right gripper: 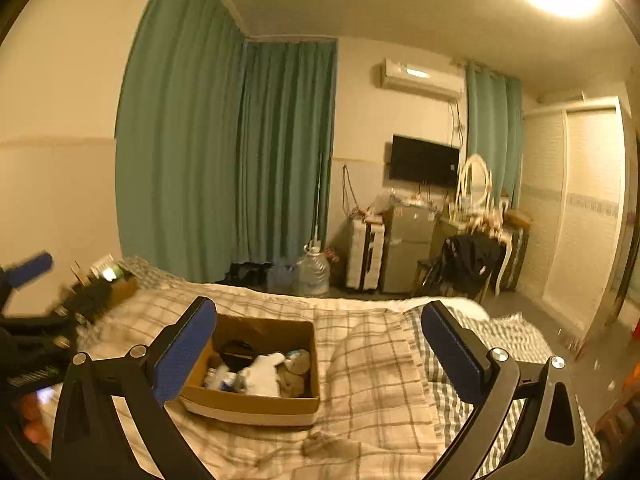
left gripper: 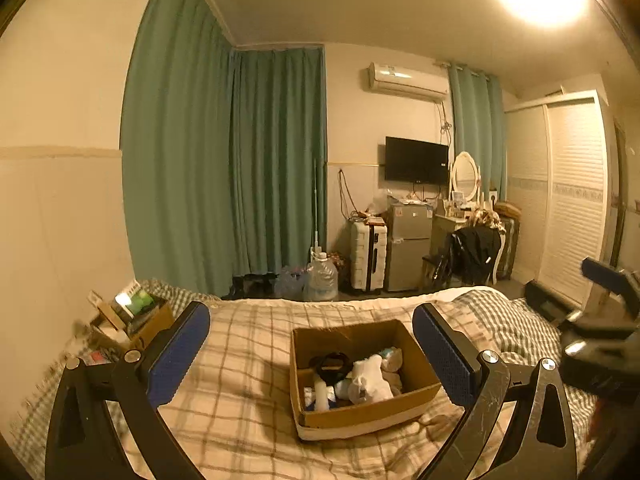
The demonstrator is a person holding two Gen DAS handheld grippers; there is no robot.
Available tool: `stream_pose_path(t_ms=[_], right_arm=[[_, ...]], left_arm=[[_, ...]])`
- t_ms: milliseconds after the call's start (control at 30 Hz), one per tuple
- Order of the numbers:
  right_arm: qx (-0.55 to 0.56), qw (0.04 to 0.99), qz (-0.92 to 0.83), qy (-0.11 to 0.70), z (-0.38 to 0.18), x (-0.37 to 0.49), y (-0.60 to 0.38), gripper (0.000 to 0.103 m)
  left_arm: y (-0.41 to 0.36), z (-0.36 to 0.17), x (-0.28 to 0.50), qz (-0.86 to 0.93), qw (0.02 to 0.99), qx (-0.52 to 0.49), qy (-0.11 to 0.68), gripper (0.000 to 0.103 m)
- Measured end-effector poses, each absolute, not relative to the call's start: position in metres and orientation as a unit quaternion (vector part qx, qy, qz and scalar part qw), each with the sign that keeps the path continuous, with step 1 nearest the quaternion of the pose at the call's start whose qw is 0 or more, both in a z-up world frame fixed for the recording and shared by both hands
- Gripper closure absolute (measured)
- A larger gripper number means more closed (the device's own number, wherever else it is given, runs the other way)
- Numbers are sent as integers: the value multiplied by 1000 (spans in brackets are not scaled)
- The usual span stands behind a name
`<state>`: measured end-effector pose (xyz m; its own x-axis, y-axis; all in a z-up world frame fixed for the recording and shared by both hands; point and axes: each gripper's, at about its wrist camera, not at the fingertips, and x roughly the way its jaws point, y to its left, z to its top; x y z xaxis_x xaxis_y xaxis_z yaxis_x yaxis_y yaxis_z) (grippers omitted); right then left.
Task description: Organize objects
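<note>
An open cardboard box point(left gripper: 416, 394) sits on the plaid bed cover point(left gripper: 240, 400). Inside it lie a white soft toy point(left gripper: 370, 378), a black ring-shaped item point(left gripper: 332, 364), a small white bottle point(left gripper: 321, 394) and other small things. My left gripper point(left gripper: 312, 344) is open and empty, held above the bed with the box between its blue pads. My right gripper point(right gripper: 320, 344) is open and empty; the box point(right gripper: 256, 404) lies by its left finger point(right gripper: 184, 352). Each gripper shows blurred at the other view's edge, the right one point(left gripper: 600, 320) and the left one point(right gripper: 32, 312).
A second cardboard box point(left gripper: 132, 320) with books and small items sits at the bed's far left corner. Beyond the bed are green curtains point(left gripper: 224, 168), a water jug point(left gripper: 322, 280), a white suitcase point(left gripper: 368, 256), a small fridge point(left gripper: 410, 244), a chair with a black jacket point(left gripper: 476, 252) and a wardrobe point(left gripper: 572, 196).
</note>
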<state>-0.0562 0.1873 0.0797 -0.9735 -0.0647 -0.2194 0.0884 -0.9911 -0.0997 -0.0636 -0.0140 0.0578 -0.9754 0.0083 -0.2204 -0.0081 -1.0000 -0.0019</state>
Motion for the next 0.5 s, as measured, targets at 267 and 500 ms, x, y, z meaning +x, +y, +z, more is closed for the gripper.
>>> stream_pose_path(t_ms=[267,500], right_arm=[[155,60,-985,40,-5,-80,192,0],[168,52,-984,36,-18,-89,201,0]], left_arm=[[1,-3,-87,986,3,-157,47,0],[-17,-20,-94,982,0,-188,-1,0]])
